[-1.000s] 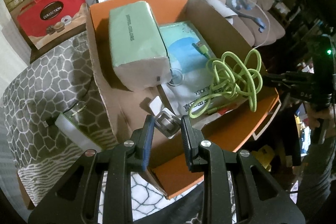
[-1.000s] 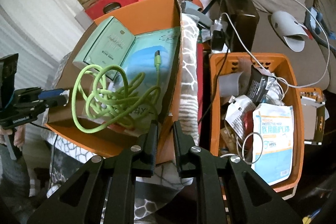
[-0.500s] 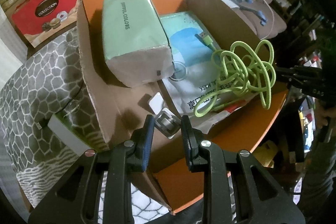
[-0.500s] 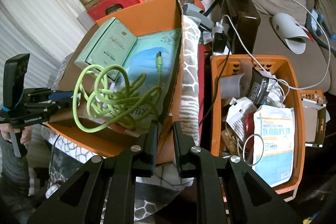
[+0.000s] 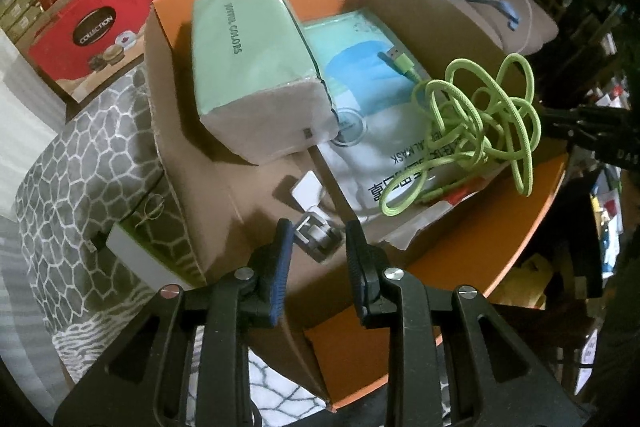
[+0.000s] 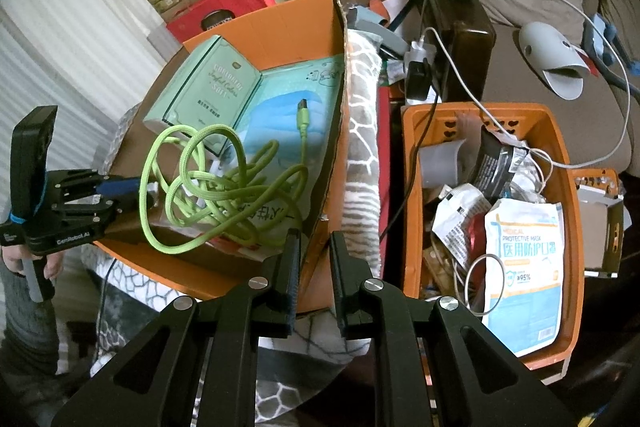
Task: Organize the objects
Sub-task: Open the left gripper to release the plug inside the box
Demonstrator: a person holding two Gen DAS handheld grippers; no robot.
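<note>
An open orange cardboard box [image 5: 460, 259] holds a mint green tissue pack [image 5: 256, 67], a blue and white mask packet [image 5: 372, 115] and a tangled lime green cable [image 5: 480, 115]. My left gripper [image 5: 318, 247] is shut on a small white and silver charger plug [image 5: 316, 233] just above the box floor. My right gripper [image 6: 314, 255] is shut on the box's near corner wall [image 6: 318, 243]. The right wrist view shows the same box [image 6: 280, 23], cable [image 6: 224, 179] and tissue pack [image 6: 212, 91], with the left gripper [image 6: 120, 191] at the box's left edge.
An orange plastic basket [image 6: 412, 187] to the right holds mask packets, wrappers and wires. A grey patterned blanket [image 5: 92, 163] lies under the box. Red gift boxes [image 5: 88, 27] stand behind. A white cable [image 6: 520, 131] runs from a power strip over the basket.
The left gripper has moved slightly forward over the box with the plug still held. The right gripper keeps its hold on the box corner; the box has shifted a little.
</note>
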